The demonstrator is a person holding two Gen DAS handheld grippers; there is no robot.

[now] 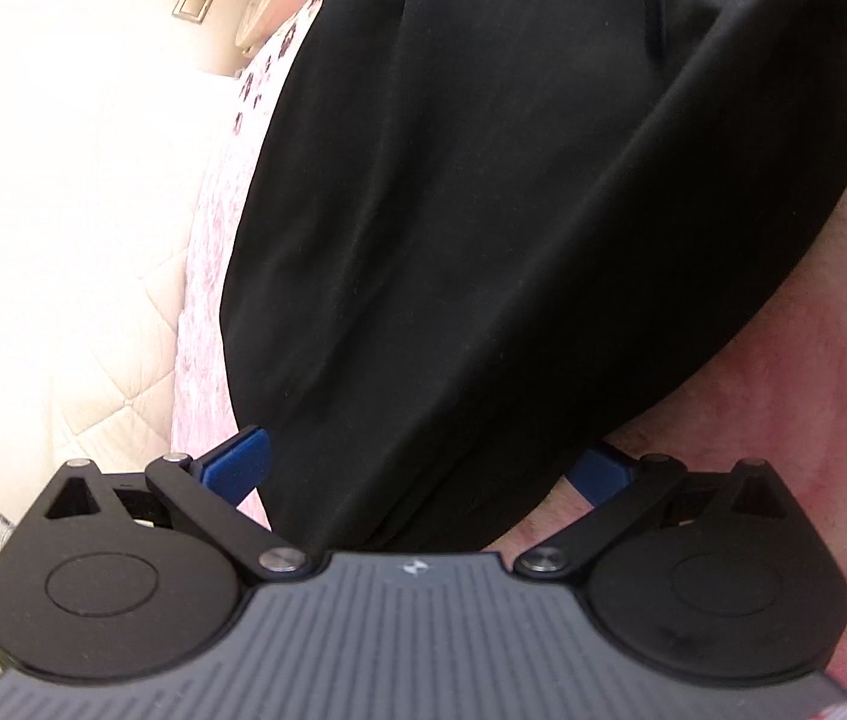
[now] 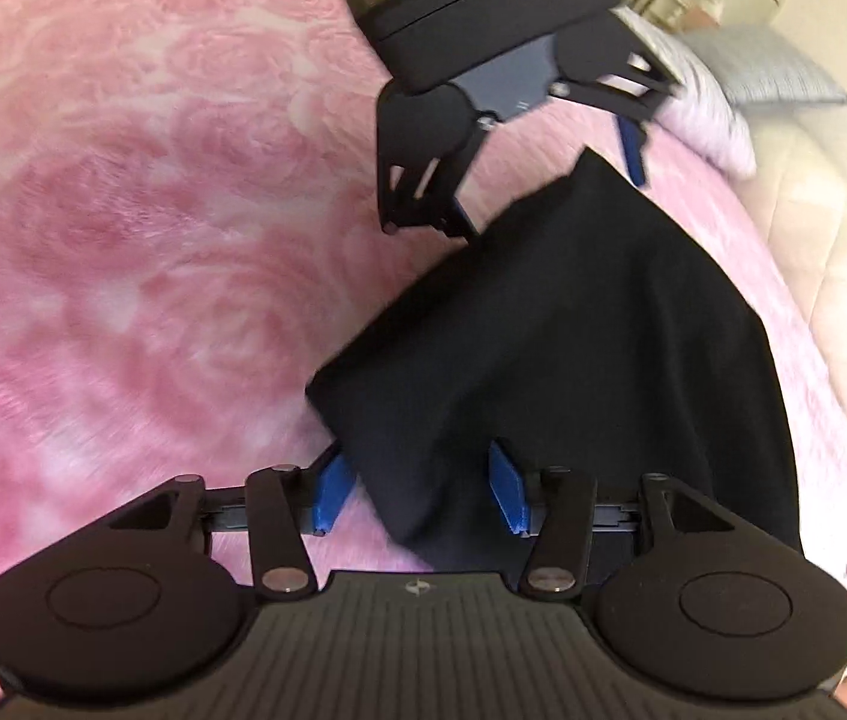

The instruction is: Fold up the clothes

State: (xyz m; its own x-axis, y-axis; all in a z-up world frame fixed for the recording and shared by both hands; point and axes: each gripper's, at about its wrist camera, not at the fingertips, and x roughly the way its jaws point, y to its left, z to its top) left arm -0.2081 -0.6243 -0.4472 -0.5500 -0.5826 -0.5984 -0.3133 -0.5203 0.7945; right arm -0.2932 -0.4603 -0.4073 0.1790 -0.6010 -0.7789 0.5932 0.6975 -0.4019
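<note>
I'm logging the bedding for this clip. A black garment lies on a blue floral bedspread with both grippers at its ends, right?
Not quite: the bedspread is pink, not blue, as the right wrist view shows. Only the gripper pads are blue. The rest holds: the black garment lies on it, with the left gripper and right gripper at its ends.

A plain black garment point(image 2: 573, 348) lies on a pink bedspread point(image 2: 123, 210) patterned with large pale and deeper pink roses. Both handheld grippers are black with bright blue finger pads point(image 2: 333, 489); the left gripper point(image 1: 417, 468) has a grey ribbed body, the right gripper point(image 2: 420, 489) a darker one. Beside the bed, a cream quilted surface point(image 1: 63, 300) shows diamond stitching. A grey-blue finely striped pillow point(image 2: 777, 72) rests near white, faintly printed bedding point(image 2: 705, 120).
</note>
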